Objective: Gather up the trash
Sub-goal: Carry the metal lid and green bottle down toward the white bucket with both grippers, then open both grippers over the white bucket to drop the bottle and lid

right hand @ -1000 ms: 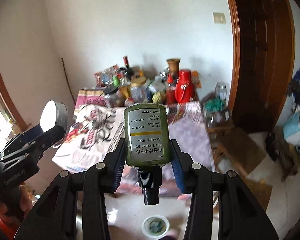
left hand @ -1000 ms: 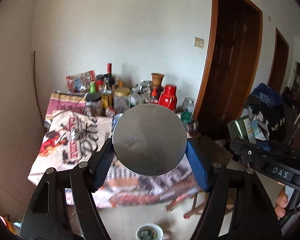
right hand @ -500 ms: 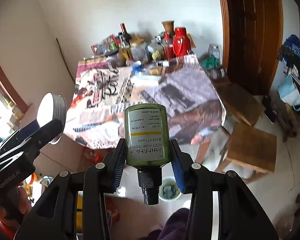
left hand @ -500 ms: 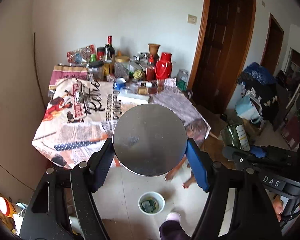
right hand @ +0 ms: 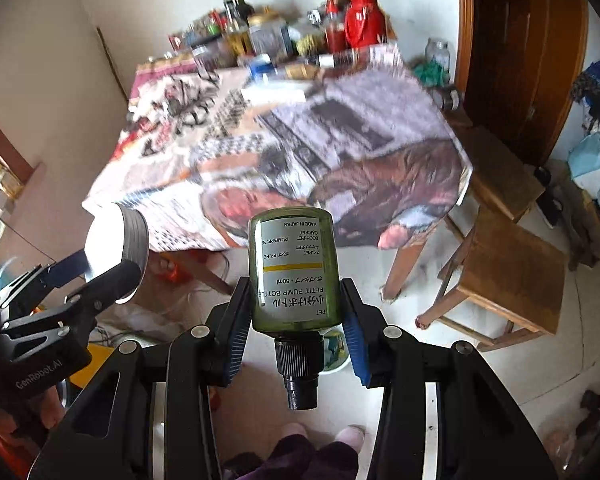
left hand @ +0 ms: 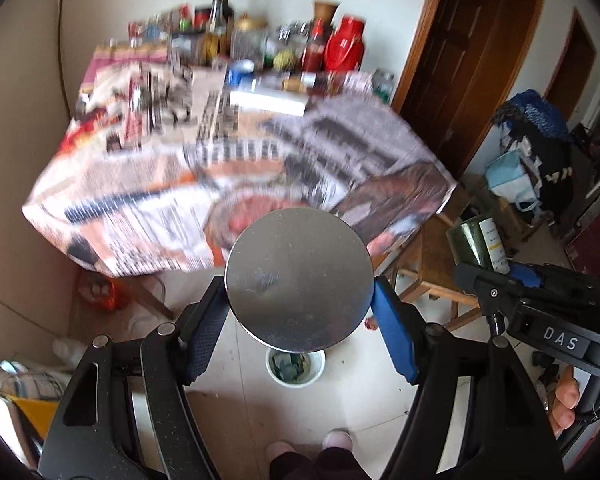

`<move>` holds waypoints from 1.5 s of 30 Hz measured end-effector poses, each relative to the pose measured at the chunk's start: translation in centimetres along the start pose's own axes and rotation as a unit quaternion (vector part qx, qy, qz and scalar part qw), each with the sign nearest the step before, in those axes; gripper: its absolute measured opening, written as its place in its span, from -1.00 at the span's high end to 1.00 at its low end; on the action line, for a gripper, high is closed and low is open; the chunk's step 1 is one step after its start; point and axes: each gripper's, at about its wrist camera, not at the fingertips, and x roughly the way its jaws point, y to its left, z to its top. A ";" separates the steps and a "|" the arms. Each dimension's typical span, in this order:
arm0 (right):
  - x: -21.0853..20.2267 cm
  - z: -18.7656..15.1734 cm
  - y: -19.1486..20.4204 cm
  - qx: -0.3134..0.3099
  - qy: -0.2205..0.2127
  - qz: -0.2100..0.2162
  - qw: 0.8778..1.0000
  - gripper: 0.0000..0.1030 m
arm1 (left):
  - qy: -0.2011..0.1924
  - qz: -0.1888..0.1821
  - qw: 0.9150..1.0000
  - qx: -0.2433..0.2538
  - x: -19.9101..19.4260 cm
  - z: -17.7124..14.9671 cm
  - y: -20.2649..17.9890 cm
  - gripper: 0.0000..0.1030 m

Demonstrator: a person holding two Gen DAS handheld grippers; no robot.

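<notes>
My left gripper is shut on a round silver tin lid, its flat face toward the camera. My right gripper is shut on a small green pump bottle with a white label, its black neck pointing back at the camera. In the right wrist view the silver lid and left gripper show at the left. In the left wrist view the green bottle shows at the right. A small white bin with green scraps stands on the floor below both grippers, partly hidden by lid and bottle.
A table covered in printed newspaper fills the view ahead, with bottles and jars crowded at its far edge. A wooden stool stands to the right. Brown doors and piled bags lie farther right. The person's feet are near the bin.
Both grippers have sunk and tilted downward, each keeping its object. The table now spreads below the view, and the white bin on the floor sits closer and larger.
</notes>
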 end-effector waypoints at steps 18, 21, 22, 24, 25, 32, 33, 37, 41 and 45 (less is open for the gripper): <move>24.3 -8.2 -5.0 -0.027 0.129 0.017 0.991 0.24 | 0.123 0.022 0.990 -0.069 22.7 -14.6 4.3 -0.37; 27.7 -9.7 -5.1 -0.034 0.142 0.023 0.989 0.24 | 0.139 0.025 0.987 -0.077 25.7 -16.6 5.3 -0.37; 28.5 -10.1 -5.1 -0.035 0.145 0.027 0.988 0.23 | 0.143 0.027 0.986 -0.077 26.5 -17.2 5.6 -0.37; 30.5 -11.0 -5.2 -0.035 0.153 0.037 0.987 0.22 | 0.147 0.044 0.986 -0.067 28.2 -18.6 5.9 -0.37; 31.3 -11.5 -5.3 -0.034 0.156 0.043 0.986 0.22 | 0.147 0.052 0.986 -0.062 28.7 -18.9 6.0 -0.37; 35.5 -13.6 -6.3 -0.014 0.188 0.049 0.981 -0.08 | 0.174 0.049 0.981 -0.073 32.8 -22.2 6.9 -0.37; 35.5 -13.7 -6.5 -0.014 0.187 0.044 0.981 -0.09 | 0.176 0.047 0.981 -0.070 33.4 -22.3 6.6 -0.37; 35.3 -14.0 -7.9 -0.001 0.188 0.019 0.982 -0.09 | 0.186 0.031 0.980 -0.056 35.3 -22.9 5.5 -0.37; 34.2 -13.8 -9.8 0.026 0.183 0.020 0.982 -0.09 | 0.195 0.015 0.980 -0.044 37.2 -22.4 3.8 -0.37; 33.4 -13.4 -10.5 0.021 0.175 -0.002 0.984 -0.09 | 0.218 0.006 0.975 -0.032 39.5 -22.0 2.5 -0.37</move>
